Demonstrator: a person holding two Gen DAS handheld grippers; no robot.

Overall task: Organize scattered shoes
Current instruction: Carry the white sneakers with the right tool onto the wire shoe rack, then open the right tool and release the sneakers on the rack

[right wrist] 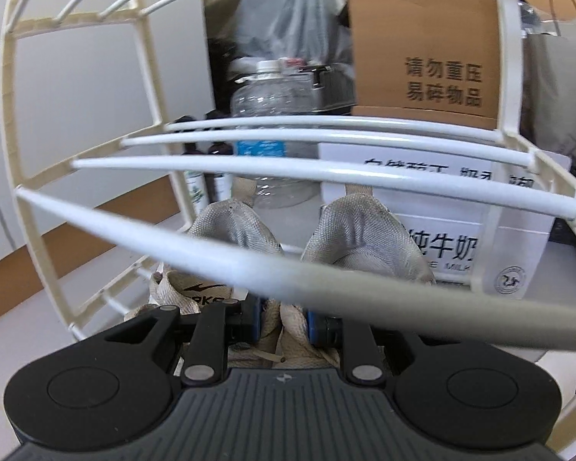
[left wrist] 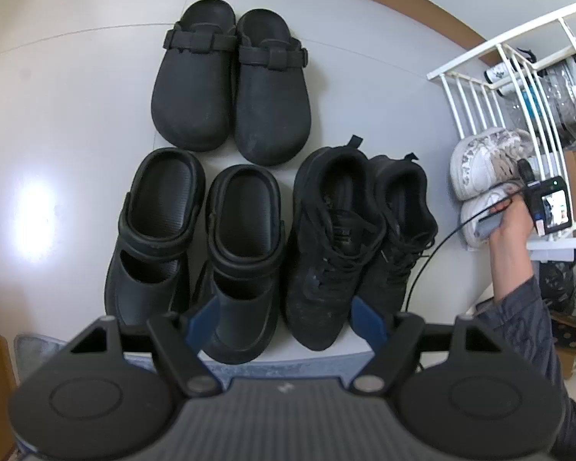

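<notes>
In the left wrist view, three black pairs sit side by side on the pale floor: strapped clogs [left wrist: 230,80] at the back, open-heeled clogs [left wrist: 196,246] front left, lace-up sneakers [left wrist: 357,238] front right. My left gripper [left wrist: 284,320] is open and empty, above the toes of the front pairs. A white pair of sneakers [left wrist: 480,169] lies on the bottom of the white rack [left wrist: 487,73], with the right hand and its gripper [left wrist: 533,192] at them. In the right wrist view, my right gripper [right wrist: 282,320] is shut on the inner edges of the white sneakers [right wrist: 357,234], under a rack shelf.
White shelf bars [right wrist: 288,176] cross just above the right gripper. Behind the rack stand a plastic bottle [right wrist: 268,115], a cardboard box [right wrist: 422,46] and a milk carton [right wrist: 460,238]. A cable [left wrist: 434,253] hangs from the right hand. A grey mat [left wrist: 272,365] lies under the left gripper.
</notes>
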